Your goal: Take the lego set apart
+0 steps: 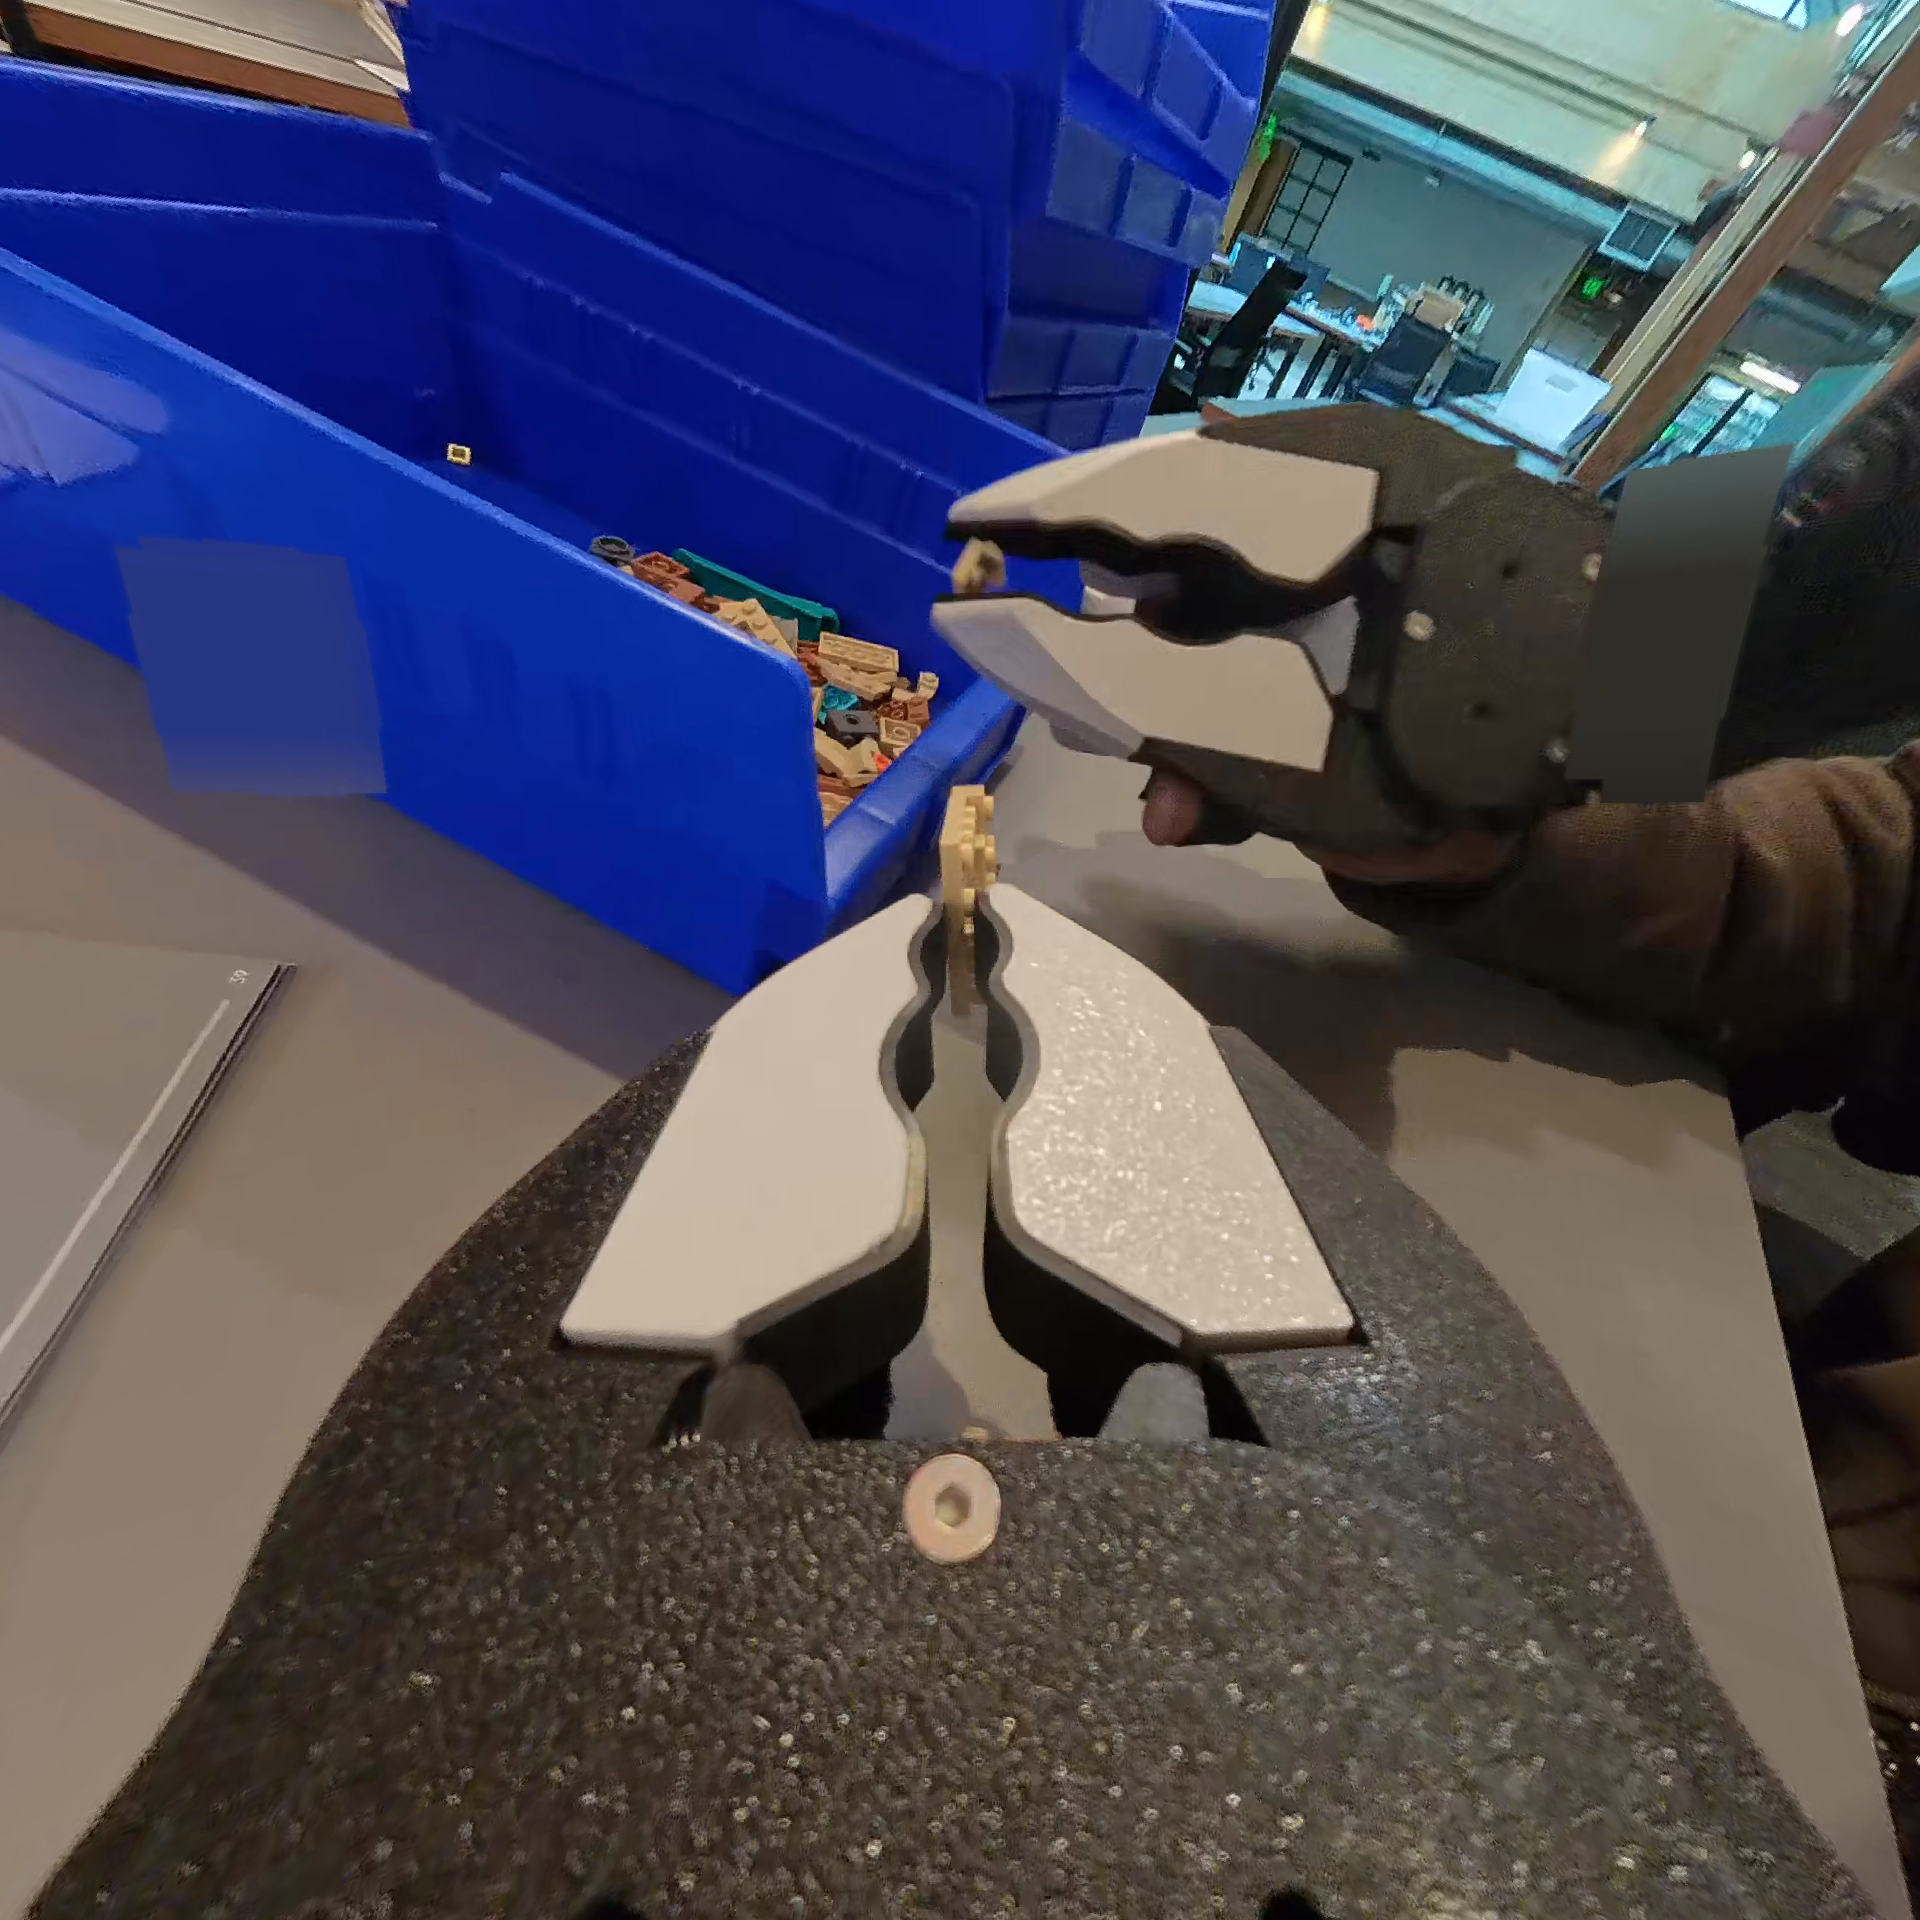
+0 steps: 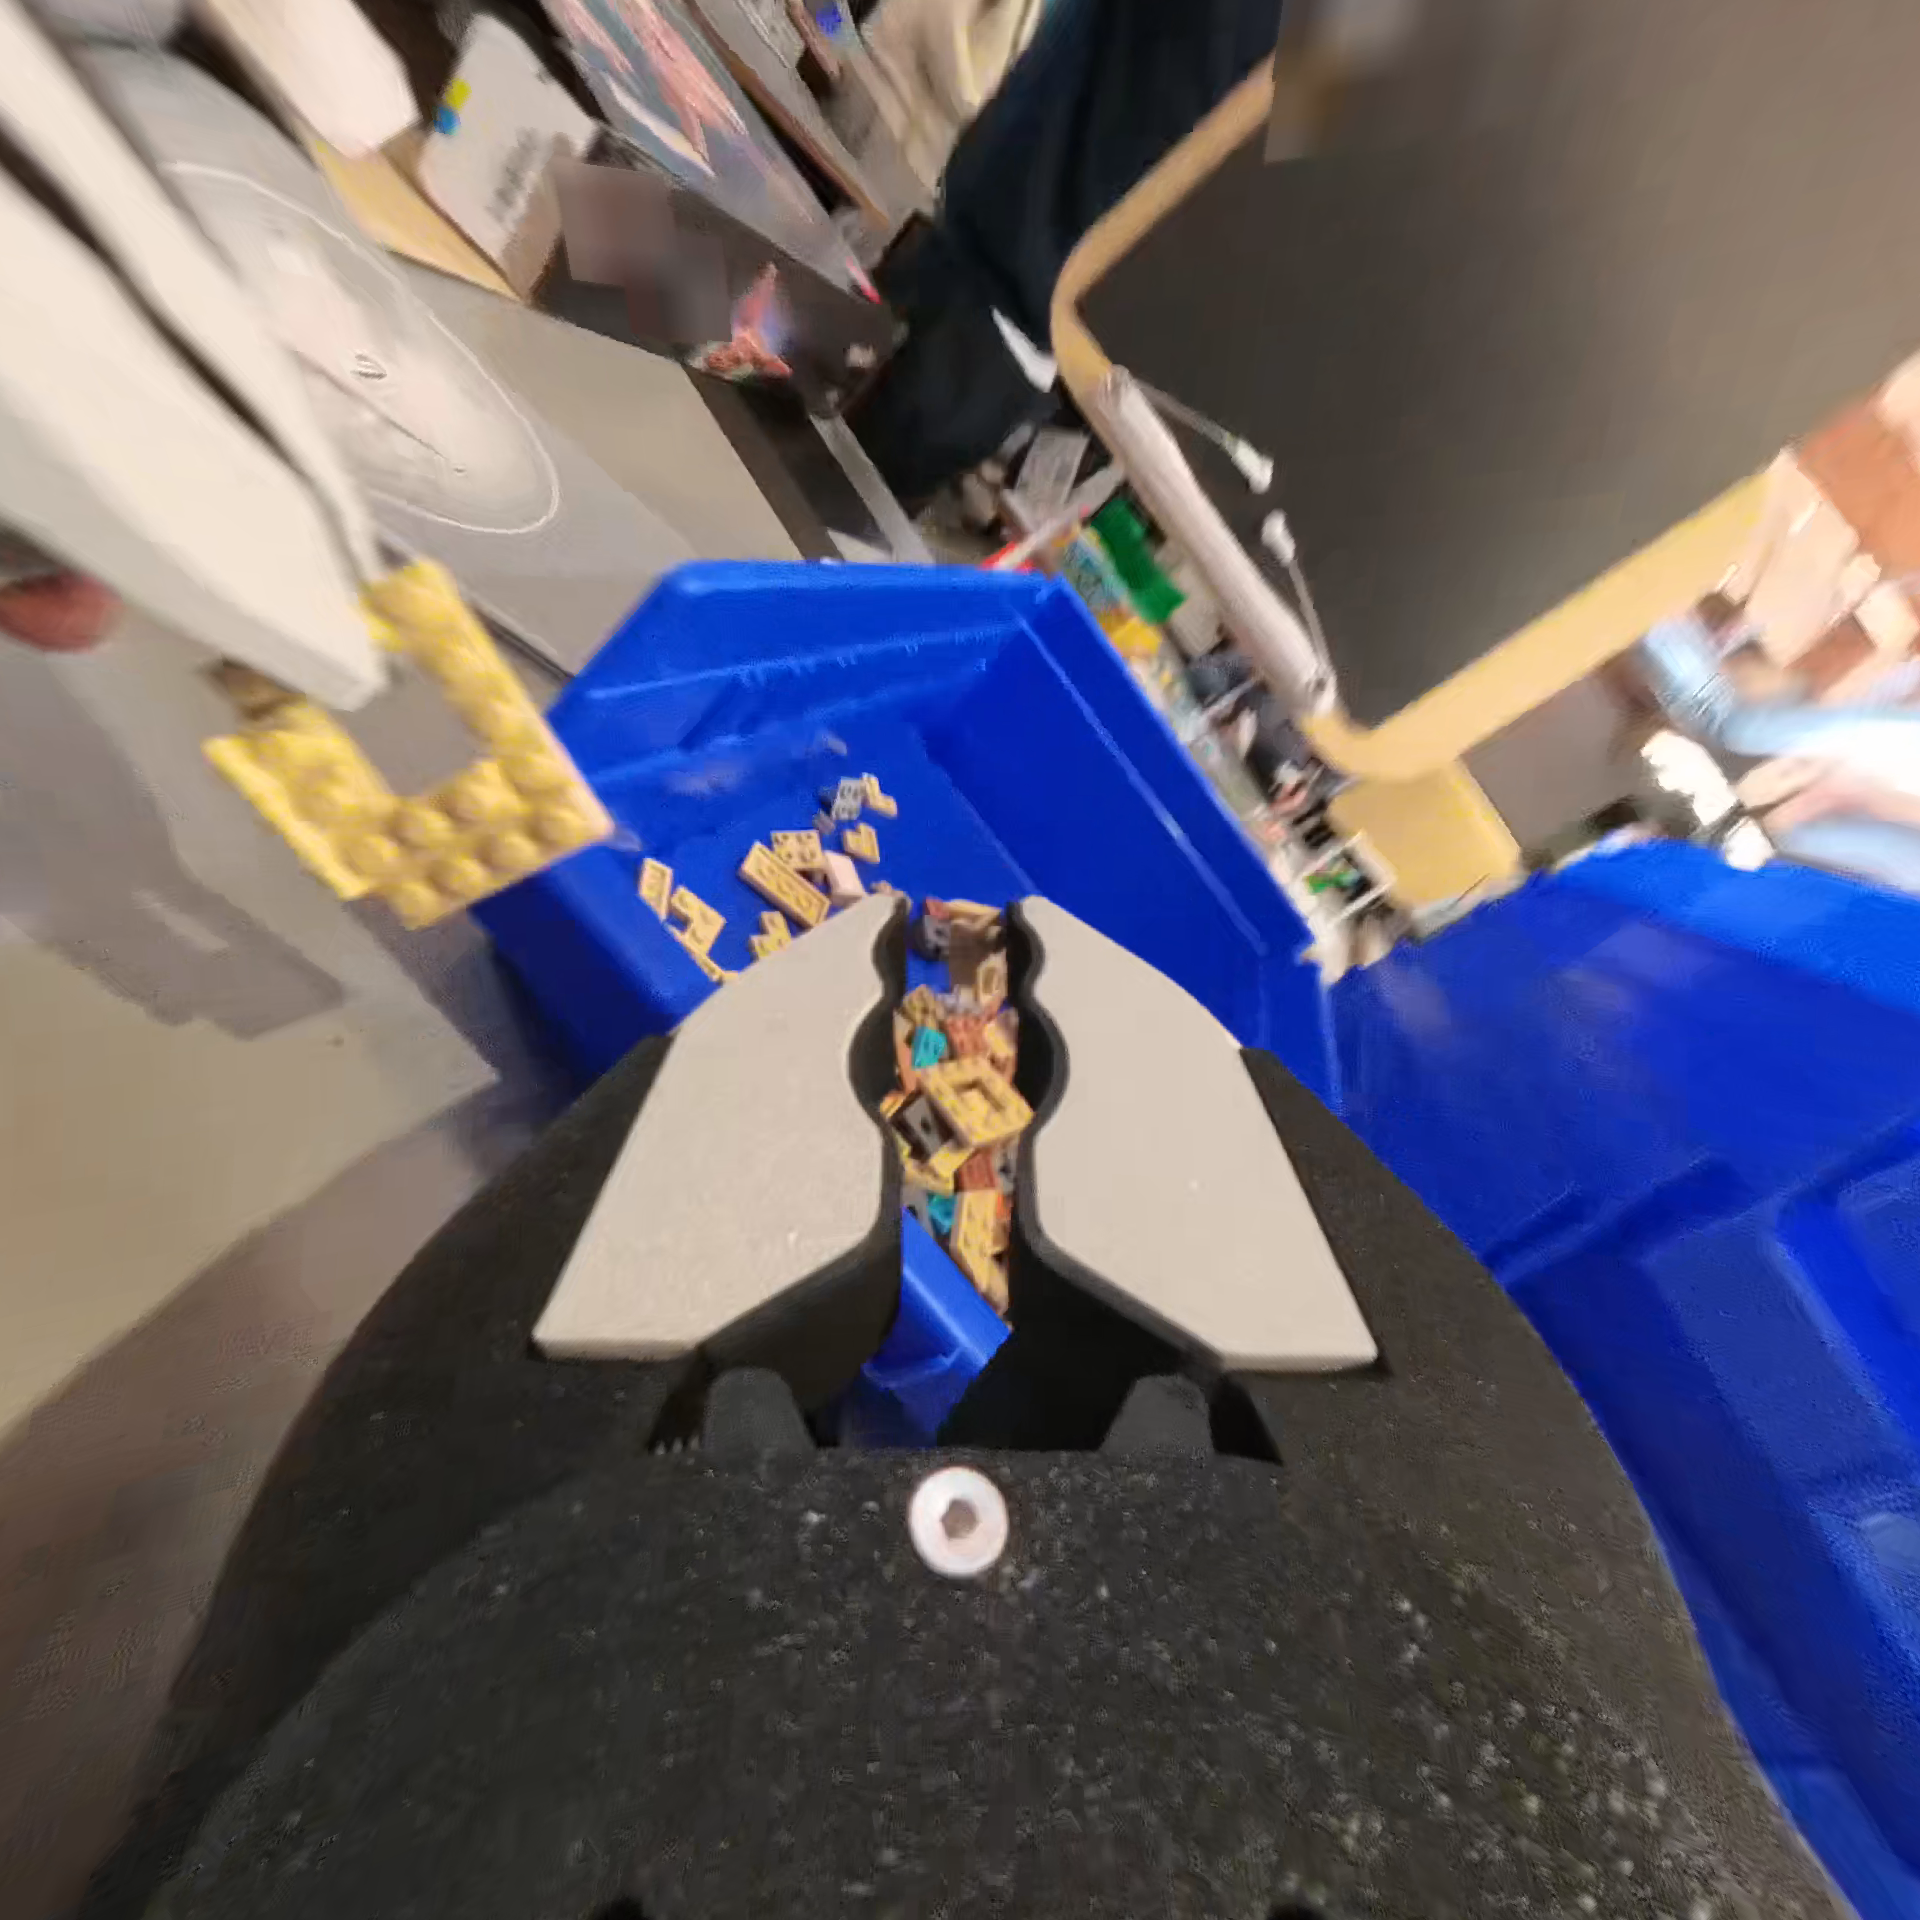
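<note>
Tan studded plastic plate (image 1: 964,894) stands clamped edge-on in my left jaws (image 1: 964,914) beside the blue bin's (image 1: 623,727) corner; my right jaws (image 1: 961,566), slightly parted, barely pinch a small tan piece (image 1: 977,566): it could drop.

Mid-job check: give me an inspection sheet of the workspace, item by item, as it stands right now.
Surface: grey tabletop, mostly bare.
Job's things: tan studded plate; blue bin holding mixed small bricks, mostly tan and brown.
Clutter: grey booklet at the table's left edge; stacked blue bins behind.
Grippers: left gripper clamps the plate edge-on at its fingertips. Right gripper, jaws apart over the bin, has a small tan piece between its tips; contact unclear.
Cables: nothing seen.
Surroundings: open room with desks and chairs.
</note>
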A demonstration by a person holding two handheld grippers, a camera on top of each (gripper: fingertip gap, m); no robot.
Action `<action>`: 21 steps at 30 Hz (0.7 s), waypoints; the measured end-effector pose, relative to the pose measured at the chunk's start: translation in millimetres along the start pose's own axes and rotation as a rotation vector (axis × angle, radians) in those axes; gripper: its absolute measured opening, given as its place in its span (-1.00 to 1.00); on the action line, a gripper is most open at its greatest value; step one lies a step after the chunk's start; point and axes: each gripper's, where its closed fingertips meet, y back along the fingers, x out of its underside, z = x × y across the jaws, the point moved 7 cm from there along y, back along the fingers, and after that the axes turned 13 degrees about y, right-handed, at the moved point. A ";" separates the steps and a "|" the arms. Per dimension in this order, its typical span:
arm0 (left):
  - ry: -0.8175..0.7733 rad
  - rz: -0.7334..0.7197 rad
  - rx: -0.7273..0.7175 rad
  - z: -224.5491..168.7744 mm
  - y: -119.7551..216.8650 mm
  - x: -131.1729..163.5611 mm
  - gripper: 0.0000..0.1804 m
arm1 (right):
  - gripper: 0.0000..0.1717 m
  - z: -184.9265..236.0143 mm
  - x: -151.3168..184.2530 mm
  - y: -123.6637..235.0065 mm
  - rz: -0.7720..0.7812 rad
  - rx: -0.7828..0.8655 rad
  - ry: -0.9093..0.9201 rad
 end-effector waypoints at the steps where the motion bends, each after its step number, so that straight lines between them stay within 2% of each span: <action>1: 0.015 -0.013 0.007 0.5 0.9 -1.3 -0.95 | -0.74 -4.4 5.3 -2.7 0.018 -0.021 -0.066; 3: 0.053 -0.049 0.026 2.0 3.7 -4.4 -0.95 | -0.67 -8.5 9.9 -1.1 0.002 -0.061 -0.151; 5: 0.097 -0.073 0.038 4.7 5.7 -6.6 -0.95 | -0.66 -8.1 5.9 6.1 -0.054 -0.060 -0.137; 10: 0.194 -0.122 0.077 7.9 8.3 -9.8 -0.95 | -0.72 22.4 -23.3 27.9 -0.240 -0.024 0.201; 13: 0.209 -0.129 0.093 5.9 8.1 -10.2 -0.95 | -0.76 46.1 -36.1 31.9 -0.275 0.019 0.449; 15: 0.208 -0.125 0.097 3.7 7.0 -9.5 -0.95 | -0.76 55.3 -40.4 30.0 -0.269 0.028 0.518; 21: 0.220 -0.119 0.114 -1.5 4.1 -7.3 -0.95 | -0.75 57.5 -45.5 20.5 -0.211 0.072 0.571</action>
